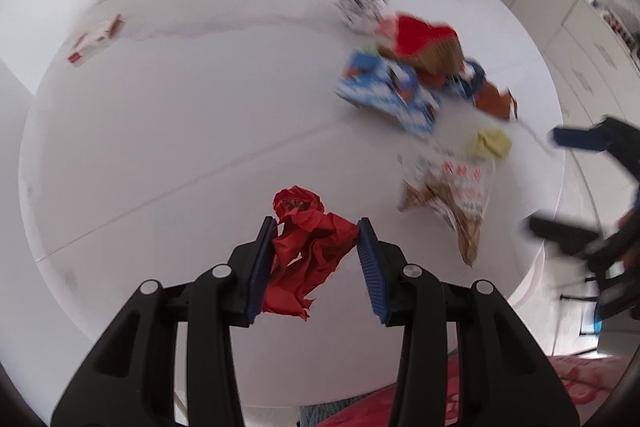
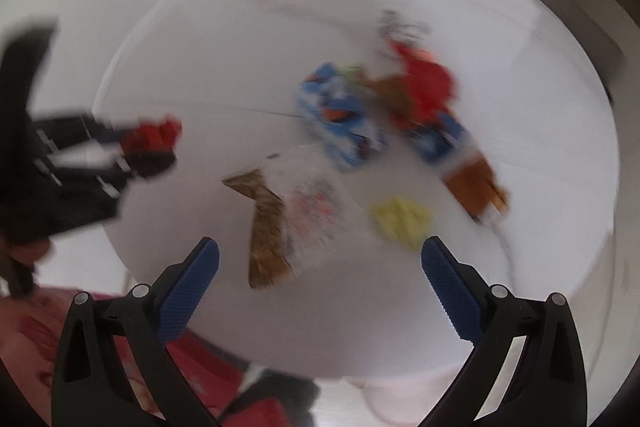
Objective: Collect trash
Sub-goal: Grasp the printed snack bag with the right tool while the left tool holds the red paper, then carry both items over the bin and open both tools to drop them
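My left gripper [image 1: 316, 231] is shut on a crumpled red paper [image 1: 308, 251], its blue pads pressing both sides above the round white table [image 1: 180, 131]. From the right wrist view the same red paper [image 2: 154, 137] shows blurred at the left, held in the left gripper [image 2: 148, 147]. My right gripper [image 2: 320, 259] stands wide open above the table, nothing between its fingers. Just beyond it lie a brown and clear wrapper [image 2: 280, 215] and a yellow paper ball [image 2: 402, 217]. In the left wrist view my right gripper [image 1: 560, 183] enters from the right edge.
A heap of trash lies farther back: a blue and white packet [image 1: 388, 95], a red and brown bag [image 1: 424, 45], a black and white wrapper [image 1: 360, 7]. A small red and white box [image 1: 96, 39] sits at the far left. Red patterned cloth [image 1: 580, 383] shows below the table edge.
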Action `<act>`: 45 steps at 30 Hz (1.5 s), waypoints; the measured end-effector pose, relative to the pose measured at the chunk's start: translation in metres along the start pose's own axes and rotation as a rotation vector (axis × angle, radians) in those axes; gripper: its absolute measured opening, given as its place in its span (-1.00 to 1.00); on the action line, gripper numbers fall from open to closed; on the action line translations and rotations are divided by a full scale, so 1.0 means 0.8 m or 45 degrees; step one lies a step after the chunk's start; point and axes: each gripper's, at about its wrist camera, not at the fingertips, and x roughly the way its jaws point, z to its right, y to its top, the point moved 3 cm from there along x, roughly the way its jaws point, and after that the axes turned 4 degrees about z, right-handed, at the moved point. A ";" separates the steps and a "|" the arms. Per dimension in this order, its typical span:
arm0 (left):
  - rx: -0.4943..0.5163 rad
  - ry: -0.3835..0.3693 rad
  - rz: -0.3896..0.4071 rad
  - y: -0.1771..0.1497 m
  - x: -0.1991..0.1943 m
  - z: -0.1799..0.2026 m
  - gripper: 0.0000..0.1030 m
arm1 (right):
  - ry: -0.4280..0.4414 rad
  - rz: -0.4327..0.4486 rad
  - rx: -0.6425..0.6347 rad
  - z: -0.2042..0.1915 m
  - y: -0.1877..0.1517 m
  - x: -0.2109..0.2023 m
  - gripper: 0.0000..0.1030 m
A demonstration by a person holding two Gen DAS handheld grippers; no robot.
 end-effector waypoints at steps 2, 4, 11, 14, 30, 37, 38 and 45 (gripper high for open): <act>-0.021 0.010 0.020 0.012 -0.005 -0.014 -0.21 | -0.006 -0.034 -0.091 -0.015 0.011 0.023 0.95; -0.035 0.026 0.040 0.020 -0.013 -0.030 -0.21 | -0.025 -0.078 -0.189 -0.029 0.021 0.048 0.95; -0.053 0.035 0.055 0.033 -0.020 -0.072 -0.21 | -0.023 -0.219 -0.272 -0.038 0.029 0.103 0.95; -0.035 0.034 0.058 0.041 -0.018 -0.083 -0.21 | 0.012 -0.233 -0.259 -0.041 0.034 0.109 0.78; 0.129 -0.045 0.125 0.087 -0.027 -0.053 -0.21 | 0.171 -0.069 0.087 -0.028 0.066 0.067 0.10; 0.251 -0.133 0.165 0.097 -0.041 0.019 -0.21 | 0.220 0.182 0.436 0.043 0.022 -0.040 0.10; 0.281 -0.159 0.166 0.097 -0.042 0.037 -0.21 | 0.200 0.207 0.475 0.051 0.014 -0.053 0.10; 0.511 -0.330 0.145 0.087 -0.043 0.170 -0.21 | -0.119 0.257 0.836 0.153 -0.149 -0.135 0.12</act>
